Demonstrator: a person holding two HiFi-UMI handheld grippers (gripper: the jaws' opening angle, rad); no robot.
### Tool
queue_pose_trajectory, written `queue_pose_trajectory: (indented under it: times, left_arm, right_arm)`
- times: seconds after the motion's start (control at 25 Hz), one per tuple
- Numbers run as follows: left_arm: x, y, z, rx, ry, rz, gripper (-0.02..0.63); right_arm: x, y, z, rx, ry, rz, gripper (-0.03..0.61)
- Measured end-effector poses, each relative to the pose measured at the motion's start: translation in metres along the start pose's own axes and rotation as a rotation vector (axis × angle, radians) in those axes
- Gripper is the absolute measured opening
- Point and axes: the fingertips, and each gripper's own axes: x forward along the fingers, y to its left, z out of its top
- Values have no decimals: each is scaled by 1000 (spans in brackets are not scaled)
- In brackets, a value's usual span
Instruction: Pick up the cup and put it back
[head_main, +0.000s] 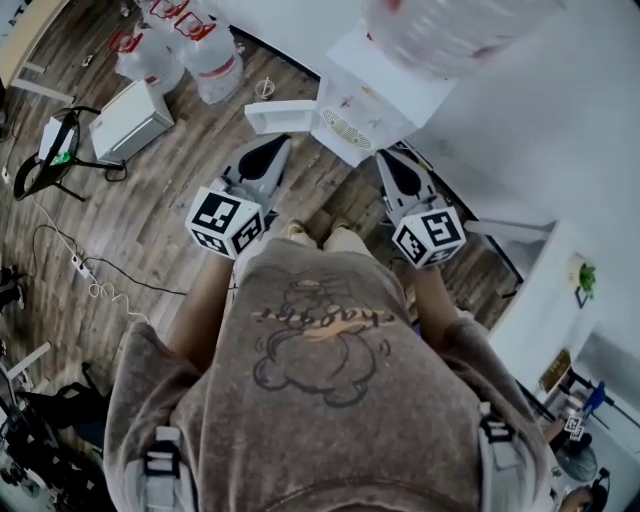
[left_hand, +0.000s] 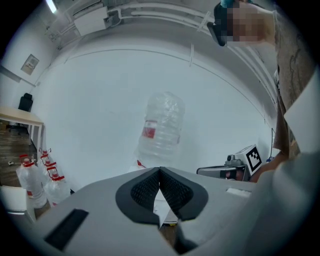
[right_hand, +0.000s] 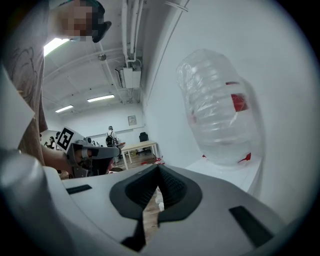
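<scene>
I can make out no cup in any view. A white water dispenser (head_main: 370, 95) stands in front of me, with a big clear bottle (head_main: 450, 30) upside down on top. The same bottle (left_hand: 161, 127) fills the middle of the left gripper view and the bottle (right_hand: 220, 110) the right side of the right gripper view. My left gripper (head_main: 280, 142) points at the dispenser's left side, its jaws shut and empty (left_hand: 160, 172). My right gripper (head_main: 388, 157) points at the dispenser's right side, also shut on nothing (right_hand: 158, 170). Both hang over the wooden floor, short of the dispenser.
Spare water bottles (head_main: 170, 45) with red caps stand on the floor at far left, next to a white box (head_main: 130, 118). A black stand (head_main: 50, 150) and cables (head_main: 90, 275) lie at left. A white cabinet (head_main: 545, 300) is at right.
</scene>
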Motion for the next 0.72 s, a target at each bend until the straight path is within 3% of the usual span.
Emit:
queue_pose_trajectory:
  times: [0.4, 0.72]
  left_arm:
    - [18, -29, -3, 32, -26, 47, 3]
    - [27, -22, -9, 43, -71, 102, 3]
  right_arm:
    - [-18, -19, 10, -69, -14, -28, 3]
    - [-11, -37, 13, -96, -61, -38, 3]
